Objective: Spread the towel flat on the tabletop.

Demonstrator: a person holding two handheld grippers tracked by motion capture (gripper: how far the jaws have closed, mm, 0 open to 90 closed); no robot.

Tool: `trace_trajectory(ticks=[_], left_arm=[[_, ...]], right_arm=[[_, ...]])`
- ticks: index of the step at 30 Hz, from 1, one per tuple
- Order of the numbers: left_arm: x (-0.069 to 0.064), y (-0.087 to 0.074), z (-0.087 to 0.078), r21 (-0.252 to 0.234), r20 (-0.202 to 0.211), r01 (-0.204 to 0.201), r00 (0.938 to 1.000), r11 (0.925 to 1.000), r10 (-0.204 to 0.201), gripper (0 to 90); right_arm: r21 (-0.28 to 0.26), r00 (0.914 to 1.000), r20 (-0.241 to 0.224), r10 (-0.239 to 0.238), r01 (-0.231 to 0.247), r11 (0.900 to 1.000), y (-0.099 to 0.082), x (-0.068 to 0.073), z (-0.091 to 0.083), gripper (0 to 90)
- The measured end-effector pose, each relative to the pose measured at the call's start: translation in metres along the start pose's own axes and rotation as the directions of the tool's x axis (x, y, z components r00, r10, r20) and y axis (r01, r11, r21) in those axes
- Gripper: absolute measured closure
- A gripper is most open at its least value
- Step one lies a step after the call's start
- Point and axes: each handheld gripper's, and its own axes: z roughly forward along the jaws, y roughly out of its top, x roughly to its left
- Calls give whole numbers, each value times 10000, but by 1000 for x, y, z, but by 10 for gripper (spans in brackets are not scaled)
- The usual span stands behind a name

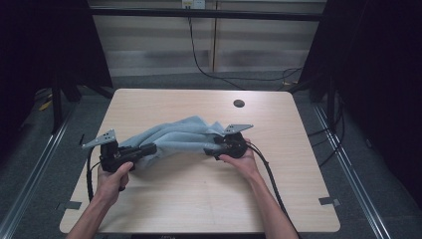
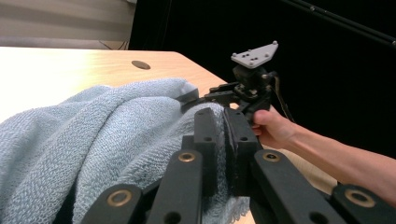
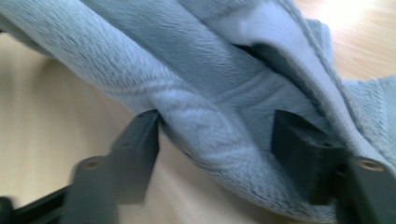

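Observation:
A light blue towel (image 1: 169, 137) lies bunched across the middle of the wooden table (image 1: 199, 199). At its left end, my left gripper (image 1: 152, 148) is shut on a fold; in the left gripper view the towel (image 2: 93, 130) is pinched between the two black jaws of my left gripper (image 2: 223, 114). My right gripper (image 1: 211, 147) is at the towel's right end and is seen farther off as the right gripper (image 2: 189, 97) in that same view. In the right gripper view my right gripper (image 3: 215, 116) stands wide, with a thick roll of towel (image 3: 210, 93) lying between its jaws, just off the tabletop.
A dark round grommet hole (image 1: 239, 103) sits in the table beyond the towel. Black cables (image 1: 268, 172) trail from both grippers toward the near edge. Metal rails and loose cables run along the floor at both sides, and black curtains hang left and right.

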Motion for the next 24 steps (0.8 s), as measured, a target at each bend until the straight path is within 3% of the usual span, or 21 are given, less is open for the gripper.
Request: trace_trajectory(ticks=[2,3,5,6,9,13,14,15,18,21,24], left_arm=[[0,0,1,3,14,12,10000,10000,-12,849],[0,0,1,-3,-8,16,10000,10000,-16,849],[1,0,-1,-23,-57,2,10000,10000,-2,849],[1,0,-2,-60,-67,17,10000,10000,-18,849],[1,3,-6,-262,-65,71,10000,9996,-72,850],[-6,20,-15,-623,-125,-255,9996,9977,248,850],[-6,20,-15,-623,-125,-255,9996,9977,248,850],[-10,34,-19,-902,-152,-420,9991,9950,408,850],[-17,59,-20,-1169,-126,-732,9973,9904,722,850],[-22,80,-22,-1538,-132,-926,9957,9838,916,850],[-20,88,-22,-1823,-167,-750,9972,9804,732,849]], right_arm=[[31,10000,-60,77,-77,10000,-2,-3,4,534],[108,9998,-27,176,-175,9998,-3,-3,5,691],[30,9994,-132,313,-312,9995,-5,-5,4,818],[-83,9986,-334,413,-416,9991,-5,-5,1,839],[-291,9986,-376,360,-372,9989,5,0,-13,855],[-1149,9986,-513,155,-213,9931,33,5,-51,858],[-1149,9986,-513,155,-213,9931,33,5,-51,858],[-1756,9980,-623,107,-215,9842,50,8,-73,858],[-2397,9985,-413,-363,254,9705,80,17,-105,858],[-3080,9964,-329,-788,649,9492,106,27,-130,857],[-3586,9939,-462,-1000,769,9303,121,35,-146,855]])
